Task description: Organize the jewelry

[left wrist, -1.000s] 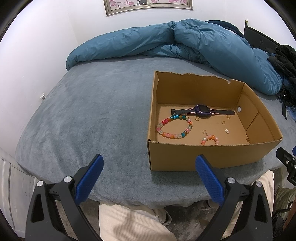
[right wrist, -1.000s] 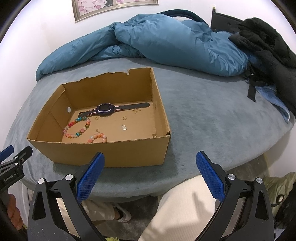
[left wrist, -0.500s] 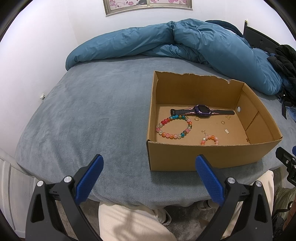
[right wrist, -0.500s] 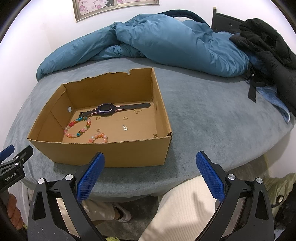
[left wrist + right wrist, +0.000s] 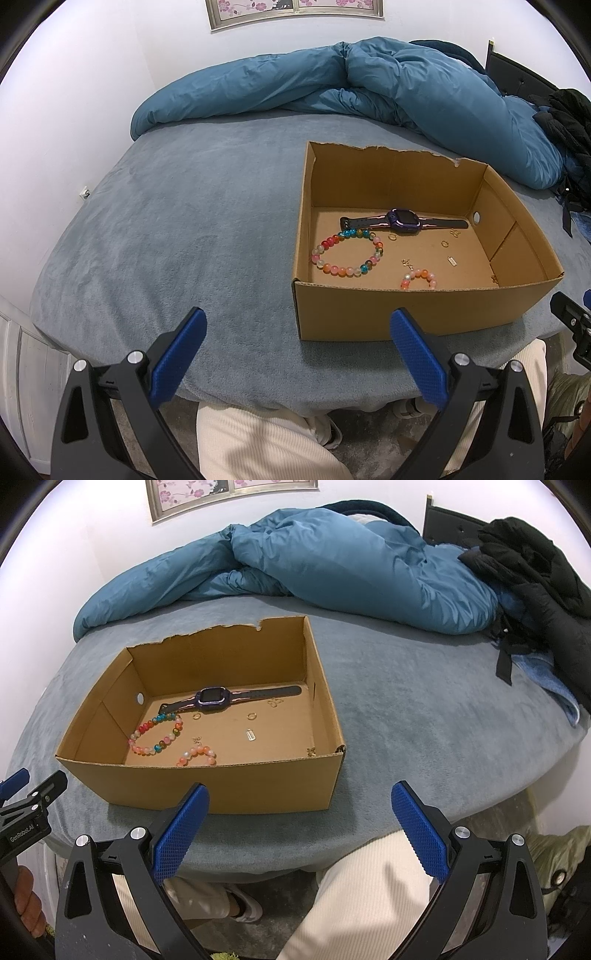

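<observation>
"How are the claws set?"

"Both spread wide and holding nothing. The left claw (image 5: pixel 297 338) hangs off the near edge of the bed (image 5: pixel 184 229), its blue ribbed pads (image 5: pixel 177 356) clear of the blanket; its right pad sits in front of the cardboard box (image 5: pixel 406 308), whether touching I can't tell. The right claw (image 5: pixel 301 812) is just as wide, low before the same box."

"And the jewelry?"

"All inside the box, on its flat brown floor. A purple smartwatch (image 5: pixel 404 221) lies flat near the back wall, its dark strap stretched out, long axis running left to right, face up. In front of it, toward the left wall, a multicoloured bead bracelet (image 5: pixel 347 251) lies as an open ring of glossy round beads. A smaller orange-pink bead bracelet (image 5: pixel 419 277) curls close to the front wall. Small gold rings (image 5: pixel 392 236) and tiny charms are scattered between."

"The box itself?"

"Corrugated, open-topped, the back edge torn ragged. It rests on a plush grey-blue blanket; a rumpled teal duvet (image 5: pixel 369 81) is heaped behind it."
</observation>
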Motion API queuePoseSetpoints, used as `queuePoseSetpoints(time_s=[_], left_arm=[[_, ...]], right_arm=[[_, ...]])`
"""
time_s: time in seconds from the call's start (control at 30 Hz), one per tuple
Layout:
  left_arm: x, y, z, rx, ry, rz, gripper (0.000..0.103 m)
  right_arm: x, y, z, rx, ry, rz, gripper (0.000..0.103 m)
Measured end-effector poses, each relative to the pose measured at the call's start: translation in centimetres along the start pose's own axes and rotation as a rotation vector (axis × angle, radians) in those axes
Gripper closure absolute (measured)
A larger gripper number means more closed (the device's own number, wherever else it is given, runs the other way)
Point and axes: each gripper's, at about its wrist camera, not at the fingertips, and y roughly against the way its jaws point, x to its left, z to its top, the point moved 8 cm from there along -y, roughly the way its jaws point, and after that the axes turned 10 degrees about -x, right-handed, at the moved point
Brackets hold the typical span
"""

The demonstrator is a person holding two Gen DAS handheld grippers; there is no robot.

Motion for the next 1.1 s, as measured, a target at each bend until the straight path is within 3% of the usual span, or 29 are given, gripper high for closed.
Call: queuePoseSetpoints(time_s=[1.1], left_arm=[[0.17, 0.08, 0.09, -0.001, 0.004, 0.001, 0.006]], right_arm=[[0.33, -0.03, 0.06, -0.001, 0.005, 0.007, 0.008]])
